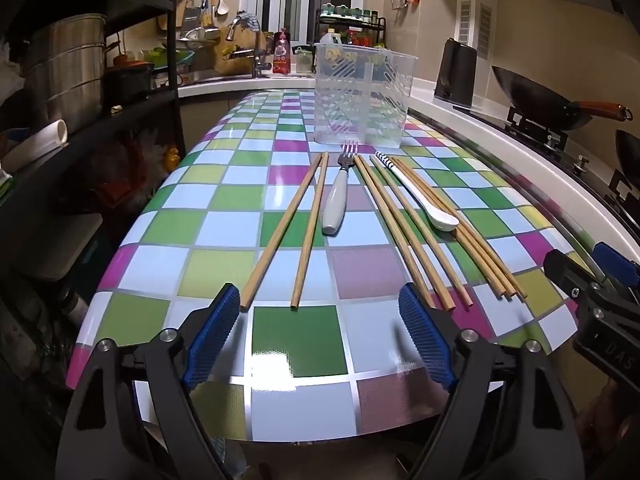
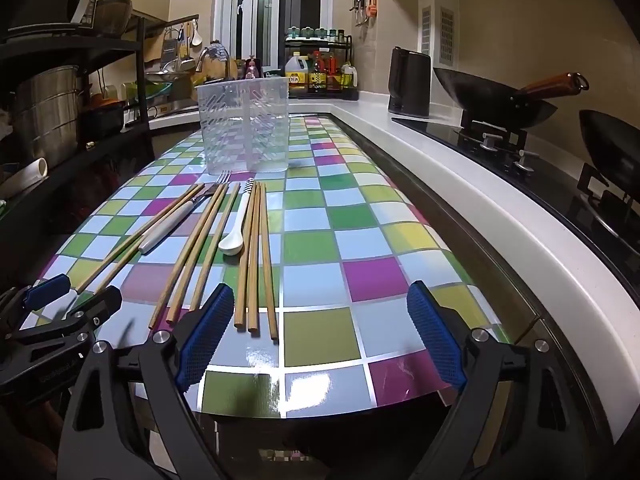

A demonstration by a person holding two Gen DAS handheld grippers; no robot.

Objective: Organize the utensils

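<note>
Both sets of fingers wide apart and empty, utensils untouched ahead.

Left fingers (image 1: 320, 340) and right fingers (image 2: 320, 336) hover over the table (image 1: 296, 344) edge. Just beyond lie chopsticks (image 1: 286, 226), a fork (image 1: 338, 196) and a spoon (image 1: 416, 192), long axes running away from the fingers, fork tines toward the holder (image 1: 362, 98) farther on. Risk, I judge: closing on bunched chopsticks could roll neighbours off the near edge.
</note>
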